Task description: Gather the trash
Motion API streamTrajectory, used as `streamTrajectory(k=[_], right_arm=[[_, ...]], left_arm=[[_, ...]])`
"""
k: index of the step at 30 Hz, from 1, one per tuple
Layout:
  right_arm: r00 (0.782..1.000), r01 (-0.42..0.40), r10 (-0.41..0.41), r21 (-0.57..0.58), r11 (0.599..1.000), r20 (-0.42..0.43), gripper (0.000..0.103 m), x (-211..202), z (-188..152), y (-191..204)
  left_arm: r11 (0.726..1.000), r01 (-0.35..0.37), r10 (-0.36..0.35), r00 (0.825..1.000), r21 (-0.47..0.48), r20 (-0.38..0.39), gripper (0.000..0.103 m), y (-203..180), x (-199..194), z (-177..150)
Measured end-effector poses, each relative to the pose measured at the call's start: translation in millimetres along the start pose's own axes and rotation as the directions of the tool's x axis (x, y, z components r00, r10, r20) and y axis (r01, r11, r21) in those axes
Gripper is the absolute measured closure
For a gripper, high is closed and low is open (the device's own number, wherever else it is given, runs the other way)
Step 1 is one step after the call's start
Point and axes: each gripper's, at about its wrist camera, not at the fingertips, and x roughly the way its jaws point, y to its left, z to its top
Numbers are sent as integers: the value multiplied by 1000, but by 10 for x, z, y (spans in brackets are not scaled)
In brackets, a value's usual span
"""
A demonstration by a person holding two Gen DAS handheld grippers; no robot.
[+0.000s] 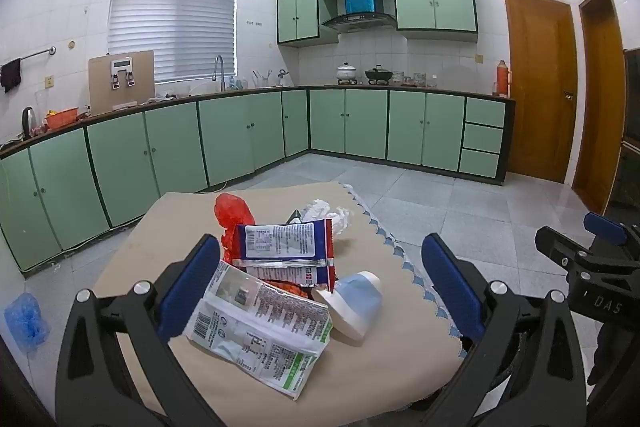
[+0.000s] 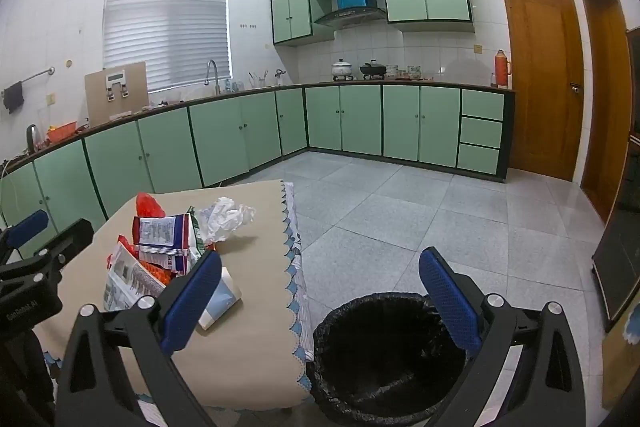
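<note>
The trash sits in a loose pile on the beige-clothed table (image 1: 168, 227), and the left gripper (image 1: 320, 279) looks straight over it with jaws wide apart and nothing between the pads. The nearest piece, a white-and-green wrapper (image 1: 260, 331), lies just ahead of the left finger, its long axis running diagonally from near that finger toward the lower right. Beside it a small paper cup (image 1: 356, 303) lies on its side, with a red-and-blue snack packet (image 1: 286, 247), a red plastic bag (image 1: 232, 211) and crumpled white tissue (image 1: 326, 213) farther back. The right gripper (image 2: 320, 297) is likewise open and empty, held off the table's edge above the black-lined bin (image 2: 384, 355) on the floor; the pile lies to its left. So the left hand seems the nearer one for a pick. Both grippers tilt gently downward
</note>
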Motion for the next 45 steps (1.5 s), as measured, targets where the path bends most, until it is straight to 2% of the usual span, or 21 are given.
streamTrajectory(k=[45], right_arm=[[1000, 0, 0, 16, 1000, 6, 6, -6, -3, -49]], left_arm=[[1000, -11, 11, 1000, -3, 2, 5, 24, -6, 29]])
